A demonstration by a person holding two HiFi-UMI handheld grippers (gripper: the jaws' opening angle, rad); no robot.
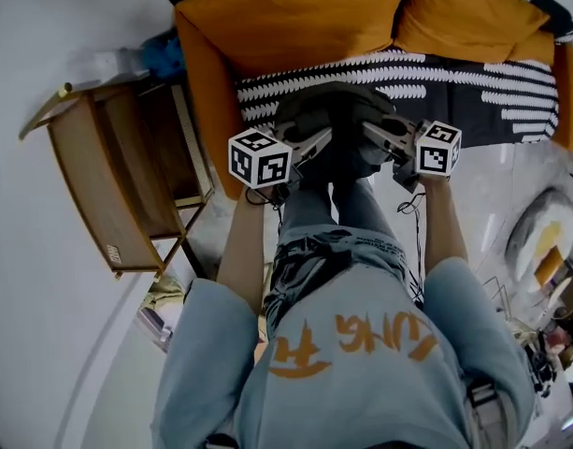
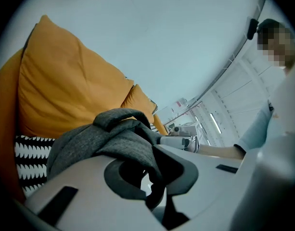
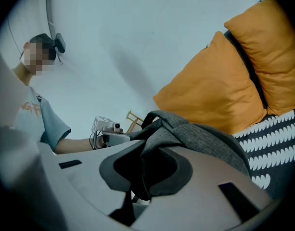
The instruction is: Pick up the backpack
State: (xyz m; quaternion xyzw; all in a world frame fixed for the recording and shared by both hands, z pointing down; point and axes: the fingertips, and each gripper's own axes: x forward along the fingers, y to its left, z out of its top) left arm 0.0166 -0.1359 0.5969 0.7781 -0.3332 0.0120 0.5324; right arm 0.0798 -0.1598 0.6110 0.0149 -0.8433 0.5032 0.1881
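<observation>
Pinched from two sides in front of the sofa (image 1: 295, 26): a grey backpack (image 1: 335, 129), over the front edge of the sofa's black-and-white patterned seat cover (image 1: 492, 101) and above the person's legs in the head view. Not clear from any view whether touching that seat.

Clamped on the side nearer the sofa's orange arm by the left gripper (image 2: 149, 174), jaws pressed together on a thick fold of the grey fabric. Fold bunched over the upper finger, with the rest of the bag rising beyond the jaws toward the sofa's back cushions (image 2: 65, 85).

Gripped on the opposite side by the right gripper (image 3: 145, 177), jaws likewise closed on a dark fold of the same fabric. Just beyond the pads, a strap loop at the bag's top, then the grey body sloping down toward the sofa's seat.

Both grippers angled inward at the bag, facing one another across it, marker cubes outermost.

Beside the sofa's arm, a wooden side table (image 1: 108, 176), well apart from the bag.
</observation>
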